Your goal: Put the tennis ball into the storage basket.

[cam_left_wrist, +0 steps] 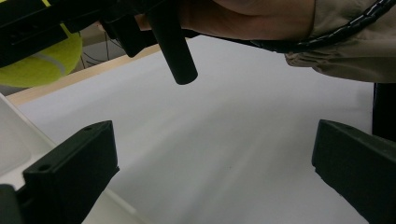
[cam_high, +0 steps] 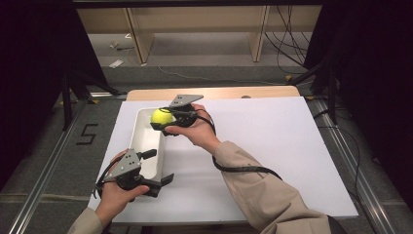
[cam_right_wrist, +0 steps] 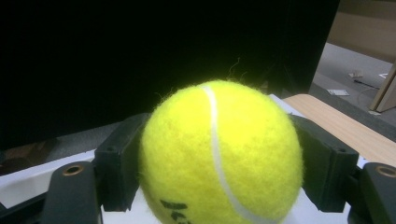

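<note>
A yellow tennis ball [cam_high: 160,116] hangs over the far end of a white rectangular tray [cam_high: 138,141], held by my right gripper [cam_high: 164,118], whose jaws are shut on it. Up close in the right gripper view the tennis ball [cam_right_wrist: 219,154] sits squeezed between the two black pads [cam_right_wrist: 322,163]. My left gripper [cam_high: 157,167] rests low at the tray's near right corner, jaws open, nothing between them. From the left gripper view the open left gripper [cam_left_wrist: 215,163] faces bare white board, with the tennis ball [cam_left_wrist: 42,63] at upper left and the tray [cam_left_wrist: 14,144] at the left edge.
A white foam board [cam_high: 272,146] covers the wooden table [cam_high: 214,92]. The right forearm in a beige sleeve [cam_high: 263,190] crosses the board's middle, a black cable looping under it. Dark frames and metal rails flank the table; shelving legs and cables lie on the floor beyond.
</note>
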### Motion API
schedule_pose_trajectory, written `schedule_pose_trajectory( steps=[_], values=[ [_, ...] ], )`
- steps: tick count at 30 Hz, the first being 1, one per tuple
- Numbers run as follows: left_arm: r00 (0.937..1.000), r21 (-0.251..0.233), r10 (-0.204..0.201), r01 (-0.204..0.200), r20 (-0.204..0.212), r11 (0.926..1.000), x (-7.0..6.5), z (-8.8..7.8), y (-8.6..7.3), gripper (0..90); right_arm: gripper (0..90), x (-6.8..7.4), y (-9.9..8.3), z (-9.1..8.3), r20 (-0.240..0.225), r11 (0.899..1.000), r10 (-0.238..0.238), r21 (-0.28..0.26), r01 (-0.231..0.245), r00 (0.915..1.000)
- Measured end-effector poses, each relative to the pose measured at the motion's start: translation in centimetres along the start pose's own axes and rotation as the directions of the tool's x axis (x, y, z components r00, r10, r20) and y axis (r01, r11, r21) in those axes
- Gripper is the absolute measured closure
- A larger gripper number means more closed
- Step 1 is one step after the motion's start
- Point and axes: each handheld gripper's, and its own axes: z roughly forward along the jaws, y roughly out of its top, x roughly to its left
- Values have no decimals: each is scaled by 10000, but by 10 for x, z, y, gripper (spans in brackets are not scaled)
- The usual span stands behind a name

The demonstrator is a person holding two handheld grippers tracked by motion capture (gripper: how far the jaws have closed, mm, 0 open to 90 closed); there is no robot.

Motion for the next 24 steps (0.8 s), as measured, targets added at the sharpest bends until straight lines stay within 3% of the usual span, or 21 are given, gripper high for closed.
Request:
schedule_pose_trajectory(
  steps=[24],
  values=[
    [10000,-2,9,-9,11,10000,0,0,0,0,266,1,3,8,-84,10000,-53,73,54,10000]
  ],
)
